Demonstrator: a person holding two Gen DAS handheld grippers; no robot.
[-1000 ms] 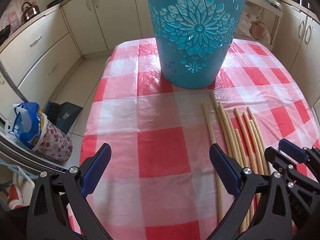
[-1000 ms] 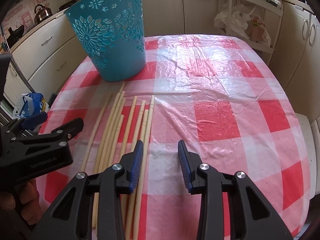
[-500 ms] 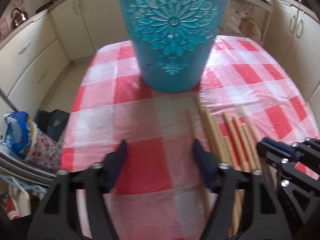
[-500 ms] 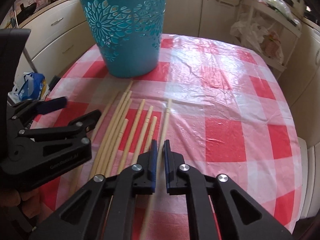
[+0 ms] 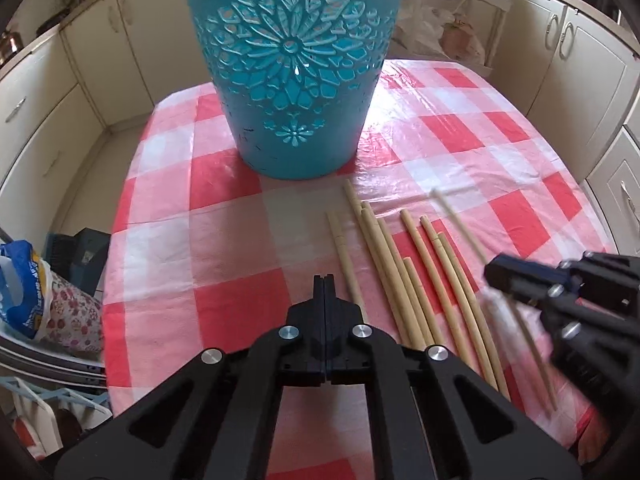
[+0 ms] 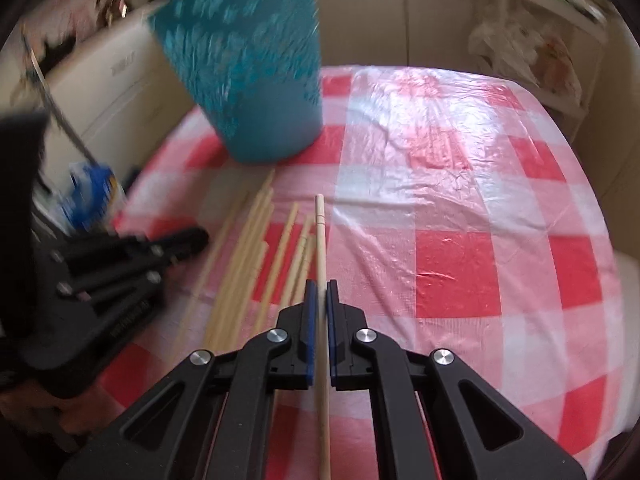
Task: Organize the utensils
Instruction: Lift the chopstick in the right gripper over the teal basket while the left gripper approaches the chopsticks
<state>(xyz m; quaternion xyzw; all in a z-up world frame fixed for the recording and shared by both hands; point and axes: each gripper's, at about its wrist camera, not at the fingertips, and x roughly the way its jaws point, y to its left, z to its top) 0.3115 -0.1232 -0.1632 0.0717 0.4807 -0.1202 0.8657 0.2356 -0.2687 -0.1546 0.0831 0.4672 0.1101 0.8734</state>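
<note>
My right claw (image 6: 318, 312) clamps one wooden stick (image 6: 320, 240), tip toward 12 o'clock. My left claw (image 5: 325, 300) is closed, empty. Teal basket (image 5: 292, 64) at 12 on tabletop (image 5: 224, 248).

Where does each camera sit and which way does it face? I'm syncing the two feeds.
Left wrist: on the left gripper, shut on nothing, facing the turquoise perforated plastic basket.
Right wrist: on the right gripper, looking along the pale wooden stick it grips; the left gripper shows at left.
Shared: basket, loose wooden sticks, red-and-white checked tablecloth.
</note>
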